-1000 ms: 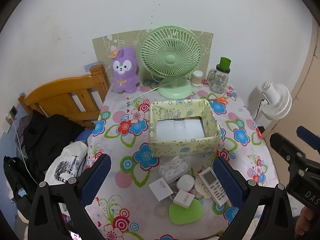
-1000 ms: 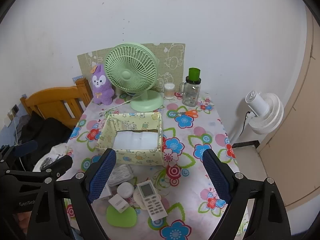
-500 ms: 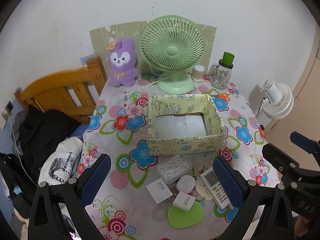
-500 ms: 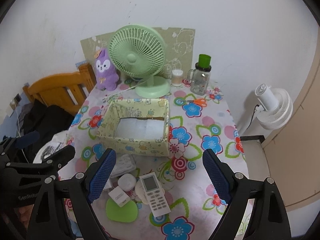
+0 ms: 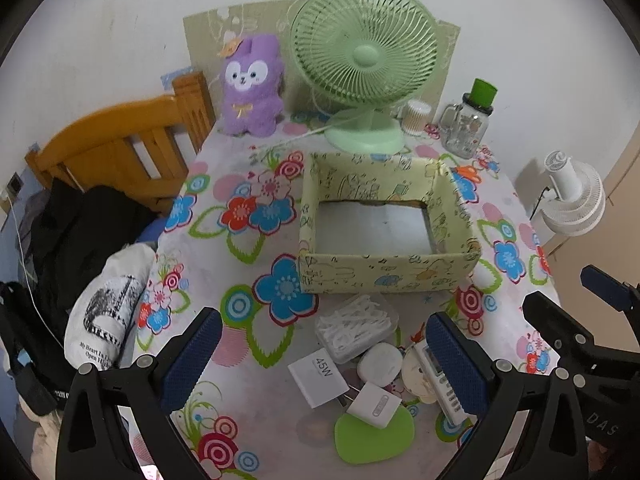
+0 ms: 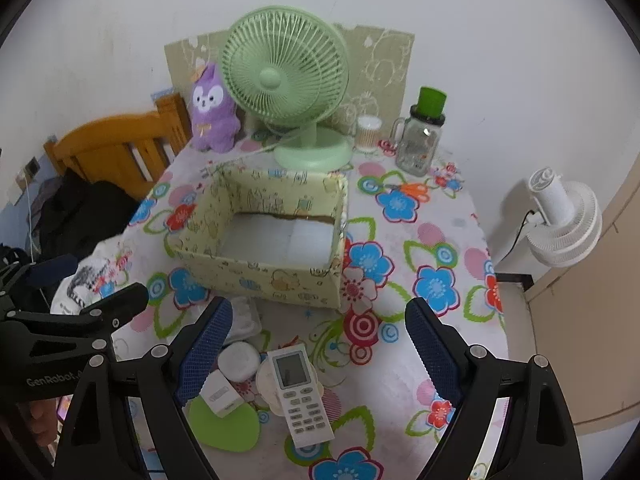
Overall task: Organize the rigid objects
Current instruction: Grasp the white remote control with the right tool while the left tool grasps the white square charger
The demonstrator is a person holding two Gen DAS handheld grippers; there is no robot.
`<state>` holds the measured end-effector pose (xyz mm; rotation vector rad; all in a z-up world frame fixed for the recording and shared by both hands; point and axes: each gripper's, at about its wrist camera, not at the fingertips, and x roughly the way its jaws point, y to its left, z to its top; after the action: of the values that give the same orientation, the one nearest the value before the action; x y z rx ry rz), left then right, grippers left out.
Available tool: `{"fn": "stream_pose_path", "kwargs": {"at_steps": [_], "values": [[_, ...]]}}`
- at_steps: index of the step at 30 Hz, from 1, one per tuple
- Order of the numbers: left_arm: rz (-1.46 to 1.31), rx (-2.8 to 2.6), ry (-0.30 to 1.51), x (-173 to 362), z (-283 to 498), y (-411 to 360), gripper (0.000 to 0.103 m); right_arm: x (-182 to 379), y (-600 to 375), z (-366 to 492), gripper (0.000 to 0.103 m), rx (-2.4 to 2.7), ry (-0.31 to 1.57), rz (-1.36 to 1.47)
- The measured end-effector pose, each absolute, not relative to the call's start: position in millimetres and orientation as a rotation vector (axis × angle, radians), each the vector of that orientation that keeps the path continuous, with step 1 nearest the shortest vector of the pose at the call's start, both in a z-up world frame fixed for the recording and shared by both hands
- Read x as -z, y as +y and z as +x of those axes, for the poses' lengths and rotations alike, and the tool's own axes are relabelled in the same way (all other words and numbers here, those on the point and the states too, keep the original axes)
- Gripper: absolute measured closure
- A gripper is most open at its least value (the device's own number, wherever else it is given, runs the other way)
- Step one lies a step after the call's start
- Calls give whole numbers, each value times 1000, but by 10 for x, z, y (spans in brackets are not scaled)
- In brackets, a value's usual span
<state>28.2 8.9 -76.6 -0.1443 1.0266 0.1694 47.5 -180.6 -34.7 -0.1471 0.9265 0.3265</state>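
A yellow patterned box (image 5: 384, 276) (image 6: 264, 276) stands open-topped in the middle of the flowered table. In front of it lies a cluster: a white remote (image 6: 298, 392), a white 45W charger (image 5: 318, 376), a small white adapter (image 5: 374, 400) on a green pad (image 5: 374, 436), a round white case (image 5: 380, 362) and a clear box of white picks (image 5: 356, 326). My left gripper (image 5: 322, 320) hangs open above the cluster. My right gripper (image 6: 318, 308) is open above the remote. Neither holds or touches anything. In the left wrist view the right finger hides part of the remote.
At the back of the table stand a green fan (image 5: 364, 80), a purple plush (image 5: 250, 88), a swab jar (image 5: 416, 118) and a glass mug with a green lid (image 5: 468, 124). Orange scissors (image 6: 414, 190) lie near it. A wooden headboard (image 5: 120, 148) is left; a white floor fan (image 6: 560, 220) right.
Both grippers have come down and closer to the table, so the box and the cluster look larger. The jaws stay equally wide. Nothing on the table has moved.
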Motion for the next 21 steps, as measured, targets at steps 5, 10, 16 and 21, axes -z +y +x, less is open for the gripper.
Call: {"fn": "stream_pose_path", "kwargs": {"at_steps": [5,10,16,21], "values": [[-173,-186,1072,989,340,141,0,552,-1761,543,13,-339,969,-158],[-189,-201,1124,1233,384,191,1,801,-1663,598,13,-357,1009,-198],[-204,-206,1197,1533,406,220,2,1099,-1609,655,13,-373,1074,-208],[-195,-206,1239,1734,425,200,2,1305,-1601,658,13,-374,1125,-205]]}}
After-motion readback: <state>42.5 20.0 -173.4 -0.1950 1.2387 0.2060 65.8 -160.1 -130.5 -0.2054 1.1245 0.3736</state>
